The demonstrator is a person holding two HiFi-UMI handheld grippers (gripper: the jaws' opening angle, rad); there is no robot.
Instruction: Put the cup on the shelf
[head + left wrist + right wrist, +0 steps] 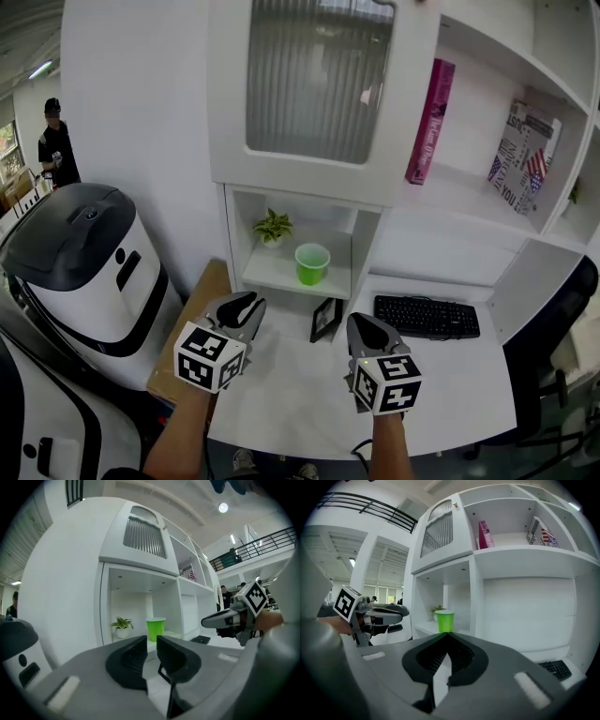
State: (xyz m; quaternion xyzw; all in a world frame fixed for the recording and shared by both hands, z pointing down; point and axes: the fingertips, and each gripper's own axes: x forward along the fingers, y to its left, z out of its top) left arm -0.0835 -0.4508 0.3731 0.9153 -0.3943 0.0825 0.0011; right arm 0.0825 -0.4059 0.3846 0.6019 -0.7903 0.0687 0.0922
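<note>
A white desk point(281, 394) carries a shelf point(281, 274). The cup point(312, 263) stands there upright, mouth up, seemingly just clear of a plant point(273, 227). The left gripper point(151, 639) is parted narrowly and empty. The right gripper point(446, 634) is closed and empty.

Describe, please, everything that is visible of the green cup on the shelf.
The green cup is plain bright green, looks like plastic, and widens slightly toward its rim. It stands upright, mouth up, on the low white shelf, to the right of a small potted plant and apart from it. It looks empty from above. Only the shelf board touches it; the left hand-held gripper and the right hand-held gripper are both clear of it.
</note>
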